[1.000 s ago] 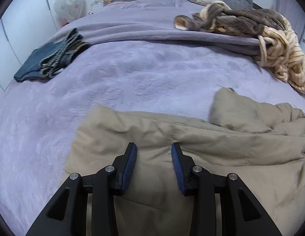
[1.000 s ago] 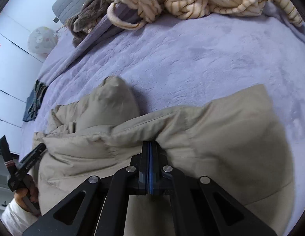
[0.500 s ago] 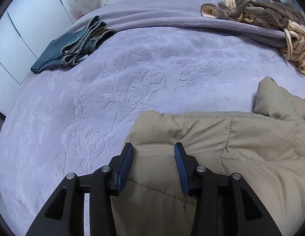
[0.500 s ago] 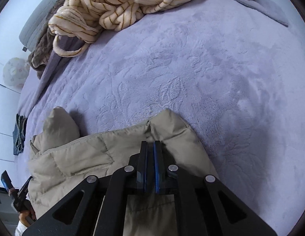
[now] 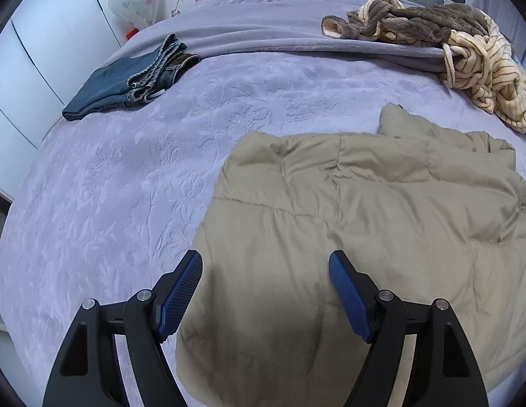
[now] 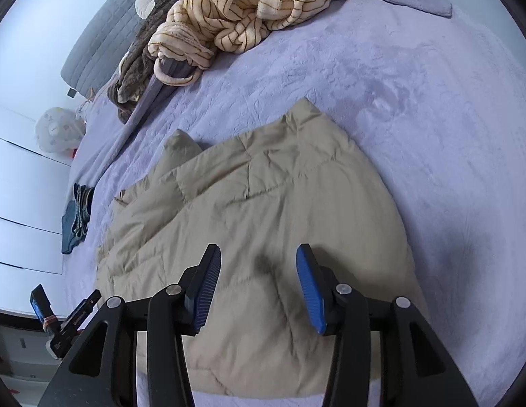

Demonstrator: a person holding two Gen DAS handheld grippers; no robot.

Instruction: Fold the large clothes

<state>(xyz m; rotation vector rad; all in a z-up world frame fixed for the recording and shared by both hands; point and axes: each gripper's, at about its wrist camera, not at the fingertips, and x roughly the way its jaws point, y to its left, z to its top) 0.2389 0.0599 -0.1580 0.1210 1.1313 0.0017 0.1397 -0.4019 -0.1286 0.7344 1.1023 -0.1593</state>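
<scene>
A tan quilted puffer coat (image 5: 364, 224) is seen lying folded on the lavender bed (image 5: 127, 186), toward its near edge, with one puffy end raised at the far side. The left gripper (image 5: 264, 291) is held spread wide above the coat's near left part, nothing between its blue pads, and the right gripper (image 6: 258, 288) is likewise spread and empty over the coat's middle. The coat is judged to be light but bulky, soft and springy, so a fold is likely to puff open once released; the shell looks smooth and may slip. Hold is best taken at a stitched seam or along the hem or a corner, where the fabric is thin enough to be pinched. Folded jeans (image 5: 127, 81) and a heap of striped and brown fleece (image 5: 466, 57) are left well apart.
</scene>
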